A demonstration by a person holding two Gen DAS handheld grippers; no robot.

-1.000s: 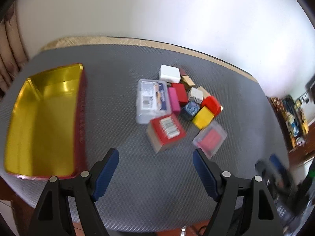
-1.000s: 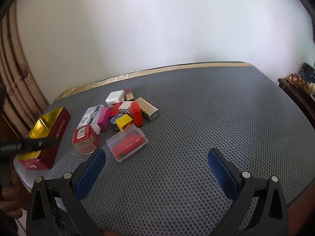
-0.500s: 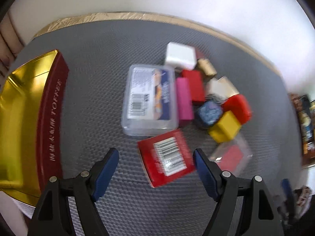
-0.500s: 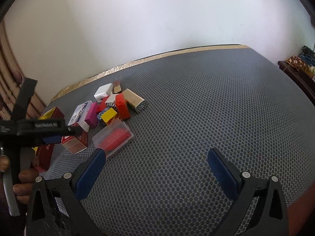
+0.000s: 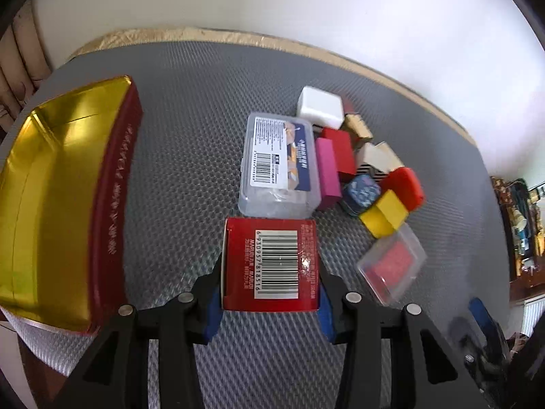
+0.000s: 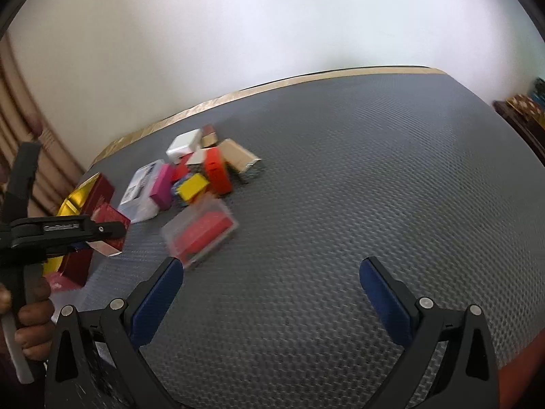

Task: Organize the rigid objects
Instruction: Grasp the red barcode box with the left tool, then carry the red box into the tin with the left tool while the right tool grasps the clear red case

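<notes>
So the left gripper (image 5: 269, 310) has its blue pads pressed against both sides of the red barcode box (image 5: 270, 264), clamped on it right at the near end. Just past the box sits the clear plastic case (image 5: 279, 163), with the pink block (image 5: 327, 170) touching its right side. Off to the claw's left is the open gold-lined tin (image 5: 51, 204), close by but not touching the box. Right of the claw there's a clear case with a red insert (image 5: 391, 266), blurry. Farther out, the yellow block (image 5: 383, 214) and white cube (image 5: 320, 107). The right gripper (image 6: 270, 293) hangs spread wide over bare gray mat (image 6: 374, 187), holding nothing.
</notes>
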